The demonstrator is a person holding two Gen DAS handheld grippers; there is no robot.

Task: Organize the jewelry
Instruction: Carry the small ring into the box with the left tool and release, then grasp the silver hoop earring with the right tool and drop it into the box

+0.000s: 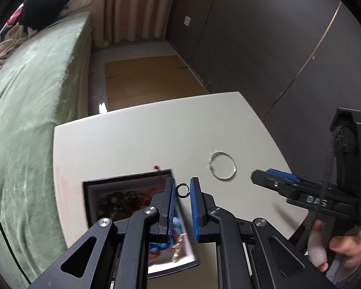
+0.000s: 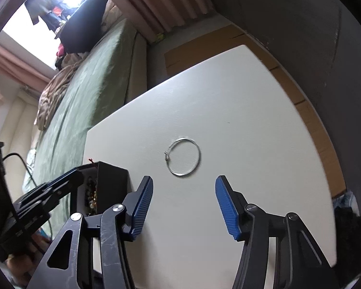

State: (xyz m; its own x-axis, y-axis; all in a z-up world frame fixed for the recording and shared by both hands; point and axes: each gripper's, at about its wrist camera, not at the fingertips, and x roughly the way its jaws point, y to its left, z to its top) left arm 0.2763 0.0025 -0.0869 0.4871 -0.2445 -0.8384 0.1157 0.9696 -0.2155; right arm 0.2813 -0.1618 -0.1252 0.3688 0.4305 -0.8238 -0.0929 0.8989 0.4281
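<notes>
Both tongs are over the white table [image 2: 228, 91]. In the left wrist view, the left tongs [image 1: 182, 190] have their blue pads [image 1: 195, 207] only a little way apart, and a small dark ring [image 1: 182, 190] sits right between the tips. It is hard to tell if the pads touch the ring or if it is lifted off the table. Just to the left of these tongs, near the table's left edge, is a black box [image 1: 122, 180] with its top open and beads and other colorful jewelry inside. The right tongs [image 2: 184, 187] are spread wide open and hold nothing. A big thin silver hoop [image 2: 183, 157] lies flat near the middle of the table, just past the tips of the right tongs and in line with the gap between them, not touching them. The hoop is to the right of the small ring and the box. A bed with a green cover [image 2: 89, 91] stands beside the table.
</notes>
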